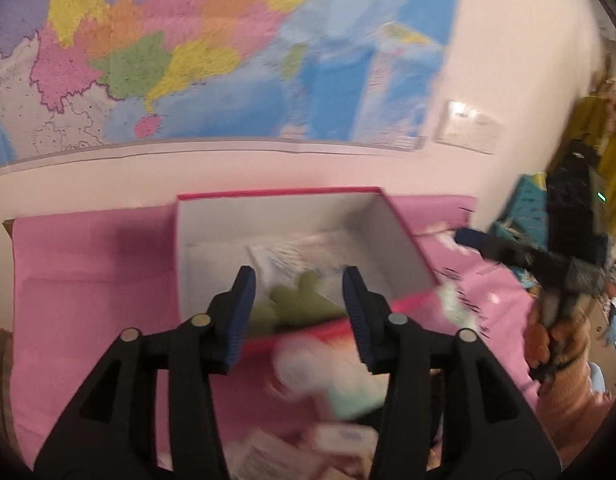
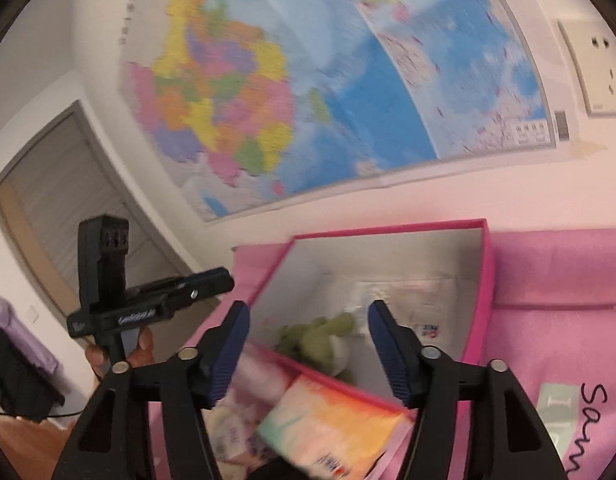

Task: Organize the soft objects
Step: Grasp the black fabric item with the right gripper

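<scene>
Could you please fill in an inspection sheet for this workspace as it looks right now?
Surface: pink cloth covering the work area.
Job's things: open pink box; green plush toy lying inside it.
Clutter: blurred soft packets in front of the box; pale items on the cloth to its right.
Grippers: left tongs open, empty, before the box; right tongs open, empty, pointing into it.
Cables: thin dark cable on the floor at left.
Surroundings: wall map, wall socket, door.

Black left gripper frame, ribbed blue fingers, seemingly silver rivets.
</scene>
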Tool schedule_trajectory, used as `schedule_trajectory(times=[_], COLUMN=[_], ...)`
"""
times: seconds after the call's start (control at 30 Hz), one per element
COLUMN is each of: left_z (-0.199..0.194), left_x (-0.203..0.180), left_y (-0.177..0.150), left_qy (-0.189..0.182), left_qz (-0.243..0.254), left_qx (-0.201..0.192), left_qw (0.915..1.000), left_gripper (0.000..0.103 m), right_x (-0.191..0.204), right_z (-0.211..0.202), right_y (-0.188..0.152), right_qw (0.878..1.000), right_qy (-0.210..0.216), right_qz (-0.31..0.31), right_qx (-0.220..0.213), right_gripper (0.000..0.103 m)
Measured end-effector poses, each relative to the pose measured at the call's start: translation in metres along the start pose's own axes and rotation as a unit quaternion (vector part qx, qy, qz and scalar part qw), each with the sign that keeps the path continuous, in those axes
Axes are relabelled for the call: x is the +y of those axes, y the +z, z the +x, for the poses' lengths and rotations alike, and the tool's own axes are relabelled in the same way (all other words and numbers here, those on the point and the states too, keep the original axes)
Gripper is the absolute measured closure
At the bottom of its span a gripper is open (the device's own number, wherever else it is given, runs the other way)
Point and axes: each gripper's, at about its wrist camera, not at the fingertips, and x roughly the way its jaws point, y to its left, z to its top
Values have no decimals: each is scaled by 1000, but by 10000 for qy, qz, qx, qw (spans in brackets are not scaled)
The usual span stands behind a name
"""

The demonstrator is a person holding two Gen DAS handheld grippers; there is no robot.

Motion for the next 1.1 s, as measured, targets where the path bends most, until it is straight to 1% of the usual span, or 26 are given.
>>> schedule_trajectory(times=[0.07,0.13,0.17,0.23,0.33,0.47,0.53,0.6,0.73,0.8,0.9,1.0,1.1], left_z=[-14,-18,-23,-28,-32,-35,-35,-32,-24,-19,-15,-10,-2], left_x=[-10,-17,-18,-21,-25,-33,-35,-37,-45,-50,-57,-64,-71], left_y=[-12,-20,-26,-42,-64,-93,-103,-111,-127,-132,-137,-140,-140], left_qy=[-22,-115,-110,-244,-311,-376,-421,-454,-533,-587,-642,-695,-741], left_qz=[46,79,84,108,61,66,55,52,53,88,157,190,256], left_qx=[-57,-35,-30,33,130,282,349,430,629,738,808,844,894], left_qw=[10000,9999,9999,9996,9994,9989,9985,9980,9966,9955,9945,9938,9929], left_gripper=[52,52,52,52,52,52,52,52,52,52,52,52,52], right_x=[8,15,18,25,34,36,34,28,12,8,5,6,8], right_z=[-10,-22,-29,-37,-47,-56,-59,-59,-54,-49,-41,-31,-26], right_y=[-1,-5,-7,-14,-31,-61,-79,-95,-121,-131,-138,-141,-140], right_qw=[9998,9993,9992,9990,9989,9986,9981,9975,9958,9946,9933,9920,9923], right_qy=[148,345,353,392,420,372,296,241,-28,-133,-183,-367,-384], right_qz=[-2,16,6,-75,-196,-235,-201,-89,196,275,323,212,121], right_qx=[-94,-172,-213,-190,-33,288,499,656,899,987,1098,1186,1175], right_gripper=[37,36,36,34,32,31,31,30,30,30,30,30,30])
